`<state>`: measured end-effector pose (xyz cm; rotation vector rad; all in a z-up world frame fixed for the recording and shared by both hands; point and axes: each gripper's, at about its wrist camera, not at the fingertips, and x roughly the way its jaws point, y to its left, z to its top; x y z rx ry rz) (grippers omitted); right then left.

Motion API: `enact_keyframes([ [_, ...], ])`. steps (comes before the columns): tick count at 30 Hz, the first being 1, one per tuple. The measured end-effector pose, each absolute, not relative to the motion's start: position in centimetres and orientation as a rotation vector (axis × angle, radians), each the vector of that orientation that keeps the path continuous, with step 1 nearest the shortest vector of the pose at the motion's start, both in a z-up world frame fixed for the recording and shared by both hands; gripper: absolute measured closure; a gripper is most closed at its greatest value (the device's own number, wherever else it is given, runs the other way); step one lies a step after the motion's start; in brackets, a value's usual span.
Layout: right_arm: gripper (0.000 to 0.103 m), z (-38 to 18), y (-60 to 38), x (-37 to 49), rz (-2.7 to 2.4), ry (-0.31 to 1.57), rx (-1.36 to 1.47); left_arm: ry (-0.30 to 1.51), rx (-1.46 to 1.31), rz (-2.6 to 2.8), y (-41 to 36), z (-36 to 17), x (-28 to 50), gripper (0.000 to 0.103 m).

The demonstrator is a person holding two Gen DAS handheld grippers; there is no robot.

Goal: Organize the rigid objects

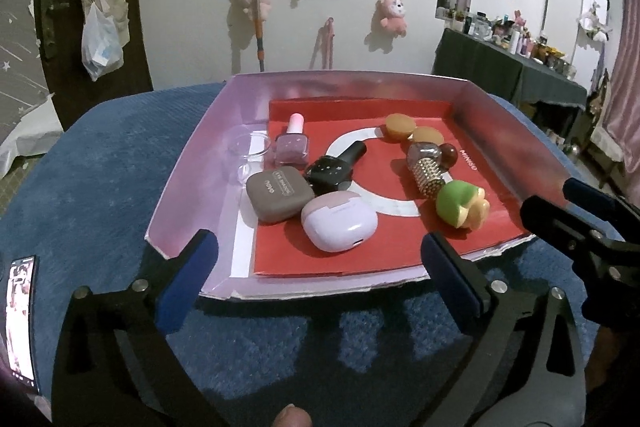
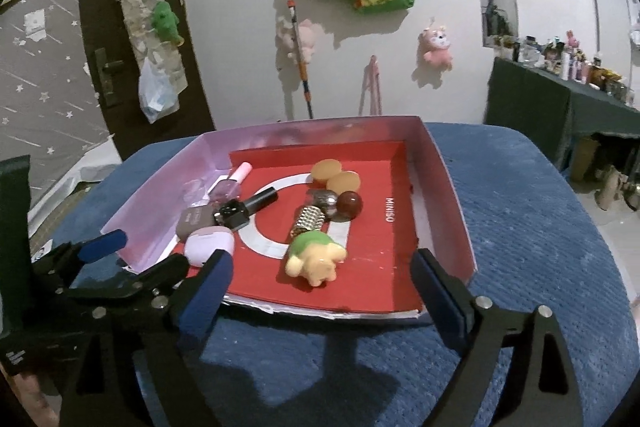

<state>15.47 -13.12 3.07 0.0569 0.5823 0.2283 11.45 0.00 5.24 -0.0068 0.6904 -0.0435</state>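
Note:
A pink-walled tray [image 1: 188,163] lined with red paper sits on a blue cushion [image 1: 100,167]. It holds a pink nail polish [image 1: 291,147], a black nail polish [image 1: 336,169], a brown compact [image 1: 279,197], a lilac earbud case [image 1: 339,221], a studded hair clip [image 1: 428,175] and a green and yellow toy [image 1: 462,203]. Two orange discs [image 1: 400,126] lie at the back. My left gripper [image 1: 318,251] stands open at the tray's near edge, holding nothing. My right gripper [image 2: 322,267] is open too, just short of the toy [image 2: 316,259].
A clear dish [image 1: 248,145] lies in the tray's left corner. A lit phone [image 1: 22,319] rests on the cushion at far left. Plush toys and bags hang on the wall behind. A dark table [image 1: 508,75] crowded with bottles stands at the right.

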Motion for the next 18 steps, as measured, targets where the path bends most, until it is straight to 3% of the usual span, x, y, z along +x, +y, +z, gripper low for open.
enact_keyframes([
  [18,0.011,0.5,-12.8,15.9,0.169,0.604,0.017,0.704,-0.013,-0.032,0.5,3.8,11.7,0.000],
])
